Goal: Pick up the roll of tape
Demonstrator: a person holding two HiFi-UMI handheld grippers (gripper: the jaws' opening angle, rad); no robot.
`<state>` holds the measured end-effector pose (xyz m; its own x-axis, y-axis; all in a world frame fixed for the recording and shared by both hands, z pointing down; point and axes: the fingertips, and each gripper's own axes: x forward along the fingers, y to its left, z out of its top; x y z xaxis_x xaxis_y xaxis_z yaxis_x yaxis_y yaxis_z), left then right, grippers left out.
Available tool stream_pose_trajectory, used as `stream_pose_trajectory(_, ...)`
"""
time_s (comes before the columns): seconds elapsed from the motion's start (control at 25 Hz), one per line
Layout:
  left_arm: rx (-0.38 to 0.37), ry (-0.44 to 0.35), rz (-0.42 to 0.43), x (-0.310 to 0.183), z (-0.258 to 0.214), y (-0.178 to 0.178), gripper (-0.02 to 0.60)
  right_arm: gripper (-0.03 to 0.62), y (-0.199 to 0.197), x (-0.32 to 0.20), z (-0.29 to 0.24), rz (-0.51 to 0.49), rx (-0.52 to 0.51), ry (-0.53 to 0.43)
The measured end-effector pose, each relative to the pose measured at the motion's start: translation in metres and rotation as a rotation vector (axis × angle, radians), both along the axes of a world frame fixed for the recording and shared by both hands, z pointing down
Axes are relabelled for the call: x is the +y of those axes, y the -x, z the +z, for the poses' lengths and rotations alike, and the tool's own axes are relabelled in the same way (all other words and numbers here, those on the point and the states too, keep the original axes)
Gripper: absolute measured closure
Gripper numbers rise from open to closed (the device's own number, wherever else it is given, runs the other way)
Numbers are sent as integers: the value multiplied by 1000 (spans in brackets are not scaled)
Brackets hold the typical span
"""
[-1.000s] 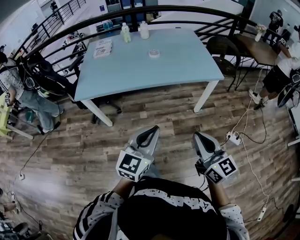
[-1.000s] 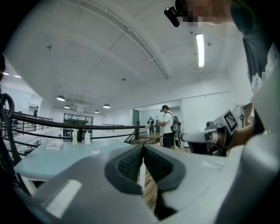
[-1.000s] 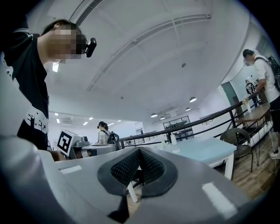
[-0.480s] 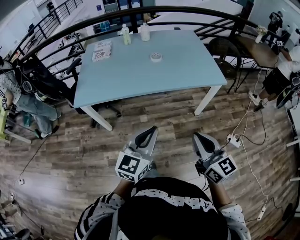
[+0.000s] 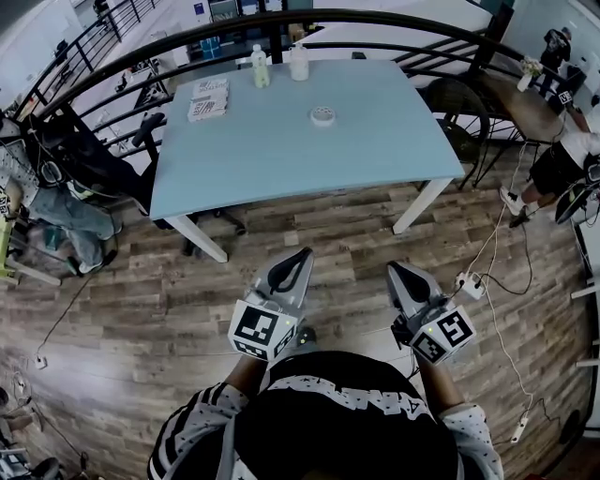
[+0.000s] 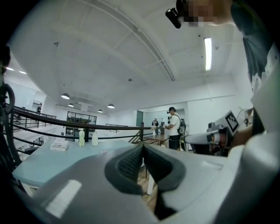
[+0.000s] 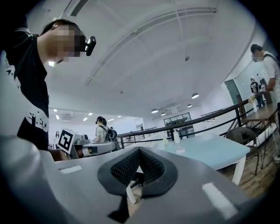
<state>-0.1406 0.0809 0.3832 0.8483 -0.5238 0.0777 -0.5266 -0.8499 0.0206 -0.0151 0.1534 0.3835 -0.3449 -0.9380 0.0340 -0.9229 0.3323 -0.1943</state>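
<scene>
A wood-plank floor [image 5: 141, 309] fills the lower frame, with a broad open strip of boards lying between the wearer and the near edge of a pale blue table [image 5: 375, 159] at upper centre. A dark curved railing [image 5: 394, 19] runs behind the table's far edge, and a round-backed chair [image 5: 457, 101] stands just off its right corner. At lower centre the left gripper [image 5: 301, 254] and right gripper [image 5: 393, 268] are held side by side over the floor, well short of the table, each with its jaws clenched together on nothing; their cubes carry black-and-white square markers, no words. A white power strip [image 5: 467, 280] with trailing cables lies on the floor right of the right gripper. On the table's far left sits a printed booklet [image 5: 208, 98], its text too small to read; two bottles [image 5: 261, 67] stand near the far edge. The roll of tape [image 5: 322, 115] lies alone toward the far middle of the tabletop, with bare surface all round it
</scene>
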Motion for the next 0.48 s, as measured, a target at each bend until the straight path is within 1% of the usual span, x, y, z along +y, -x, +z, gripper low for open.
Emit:
stream_pose_trajectory(0.24, 2, -6, -26, -31, -1, 22, 581, 589, 26, -33, -2, -31, -11, 3)
stream_pose_trajectory(0.48, 3, 8, -19, -57, 7, 25, 581, 589, 26, -59, 2, -14, 0, 9)
